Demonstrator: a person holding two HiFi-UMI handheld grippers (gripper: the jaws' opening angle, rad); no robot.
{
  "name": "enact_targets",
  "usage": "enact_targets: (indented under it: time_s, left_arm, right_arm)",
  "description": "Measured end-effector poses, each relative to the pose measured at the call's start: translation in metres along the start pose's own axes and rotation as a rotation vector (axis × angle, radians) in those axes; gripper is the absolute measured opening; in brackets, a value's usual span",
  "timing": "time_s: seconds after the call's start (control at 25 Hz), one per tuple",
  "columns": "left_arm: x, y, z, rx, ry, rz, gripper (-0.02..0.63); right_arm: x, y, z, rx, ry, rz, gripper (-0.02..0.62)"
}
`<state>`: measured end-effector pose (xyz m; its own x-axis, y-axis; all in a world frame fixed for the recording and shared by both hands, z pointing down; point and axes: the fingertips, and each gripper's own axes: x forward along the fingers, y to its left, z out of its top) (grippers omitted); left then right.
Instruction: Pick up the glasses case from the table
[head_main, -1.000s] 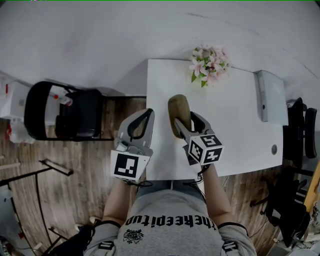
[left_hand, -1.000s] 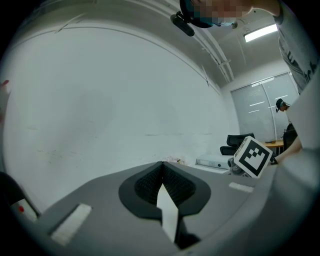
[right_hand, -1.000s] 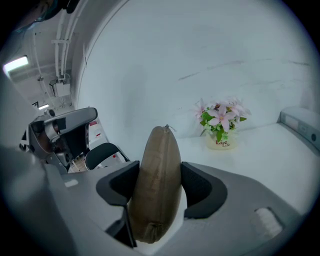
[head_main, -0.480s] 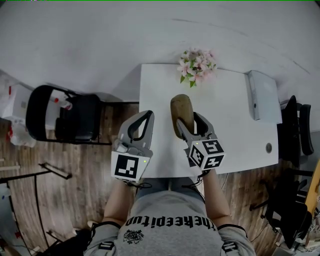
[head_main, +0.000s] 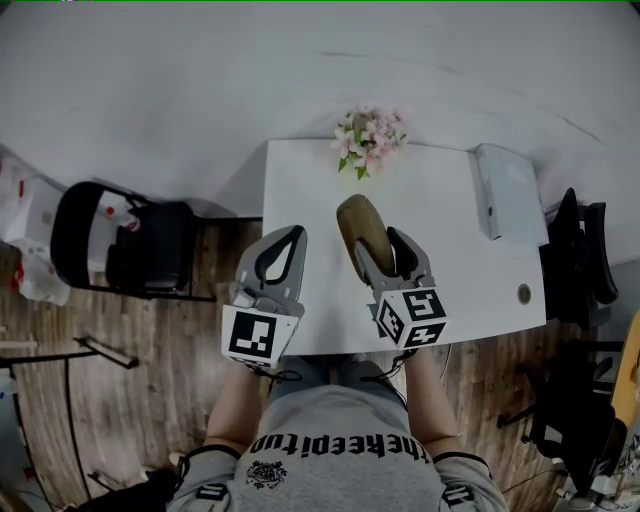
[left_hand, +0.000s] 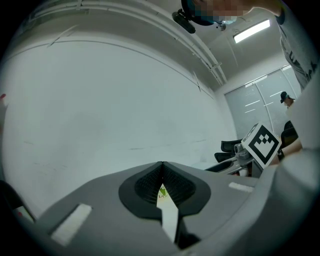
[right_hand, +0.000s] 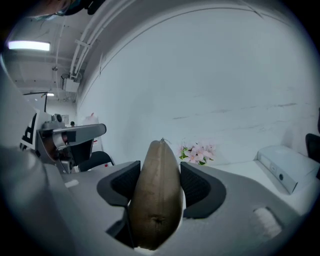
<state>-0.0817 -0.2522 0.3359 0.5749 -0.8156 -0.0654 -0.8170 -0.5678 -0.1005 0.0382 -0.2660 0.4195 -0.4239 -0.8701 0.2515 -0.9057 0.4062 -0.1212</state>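
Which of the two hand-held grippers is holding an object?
The right hand-held gripper: its jaws clamp the brown glasses case. The left hand-held gripper has its jaws shut together on nothing.

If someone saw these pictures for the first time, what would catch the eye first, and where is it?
The brown glasses case stands out first: it is held over the white table in the right gripper, whose jaws are closing on its sides. Beside it the left gripper is shut and empty, and a bunch of pink flowers sits at the table's far edge.
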Motion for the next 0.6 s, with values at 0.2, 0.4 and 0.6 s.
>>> enact_targets:
  time_s: [0.2,0.4,0.6]
  left_arm:
    - [0.0,-0.015,0.006,0.012,-0.005,-0.006,0.02]
    - [0.003,-0.028,0.015,0.024,-0.021,-0.005,0.02]
    - [0.006,-0.043,0.023,0.03,-0.035,-0.01,0.02]
  right_arm:
    - [-0.017,-0.004,0.008,-0.044,-0.04,-0.009,0.247]
    - [-0.037,-0.013,0.027,-0.061,-0.104,-0.028,0.247]
    - [-0.057,-0.021,0.048,-0.082,-0.165,-0.038,0.247]
